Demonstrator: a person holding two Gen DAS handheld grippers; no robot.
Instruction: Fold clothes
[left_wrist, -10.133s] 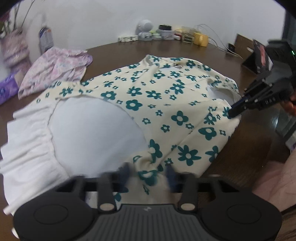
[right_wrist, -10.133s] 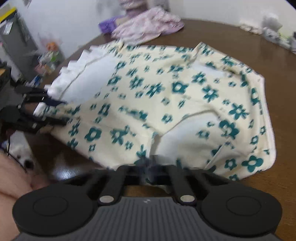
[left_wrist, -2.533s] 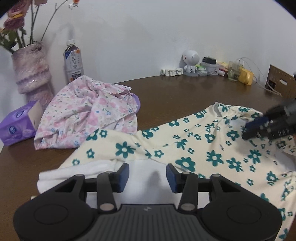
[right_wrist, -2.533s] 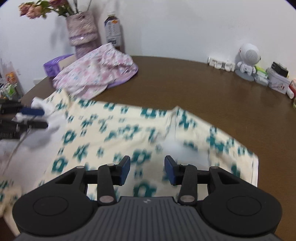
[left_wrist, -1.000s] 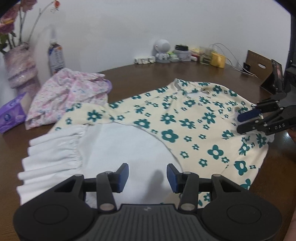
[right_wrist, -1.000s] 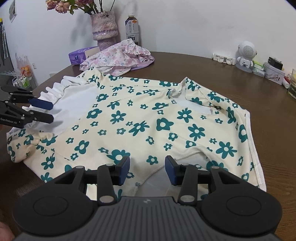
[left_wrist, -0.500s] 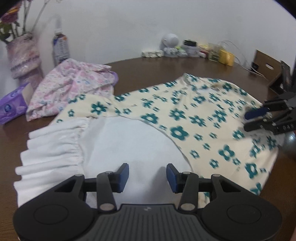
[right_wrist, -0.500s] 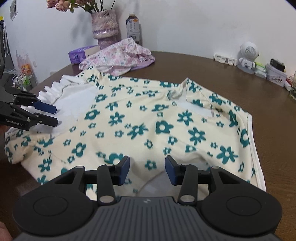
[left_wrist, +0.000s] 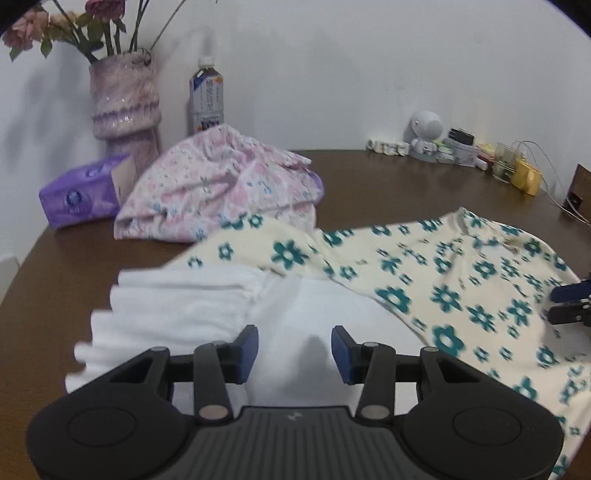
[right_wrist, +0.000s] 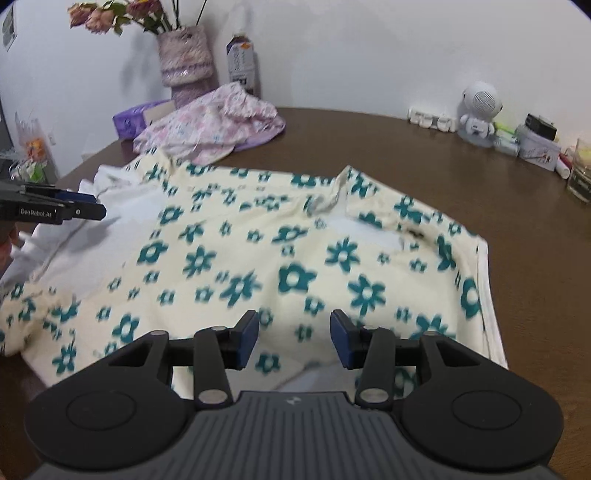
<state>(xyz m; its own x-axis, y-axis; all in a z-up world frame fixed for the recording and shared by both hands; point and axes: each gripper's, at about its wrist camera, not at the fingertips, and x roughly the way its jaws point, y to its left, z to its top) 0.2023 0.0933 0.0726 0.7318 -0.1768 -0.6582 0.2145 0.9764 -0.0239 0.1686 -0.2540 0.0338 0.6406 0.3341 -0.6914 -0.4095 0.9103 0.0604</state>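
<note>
Behind pink garment (left_wrist: 221, 184), bottle (left_wrist: 207, 99) half hidden

Garment (right_wrist: 280, 254) on table (right_wrist: 406, 155), crumpled clothing (right_wrist: 214, 122) behind it

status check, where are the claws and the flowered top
Left claw open over white hem. Right claw open over flowered top, lying flat, unfolded. Pink garment touches its far edge.

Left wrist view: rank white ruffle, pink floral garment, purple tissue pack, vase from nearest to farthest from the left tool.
From the left tool, which is open:
1. White ruffle, just ahead, slightly left.
2. Pink floral garment, mid-table, ahead-left.
3. Purple tissue pack, far left, by the table edge.
4. Vase, back left, against the wall.
</note>
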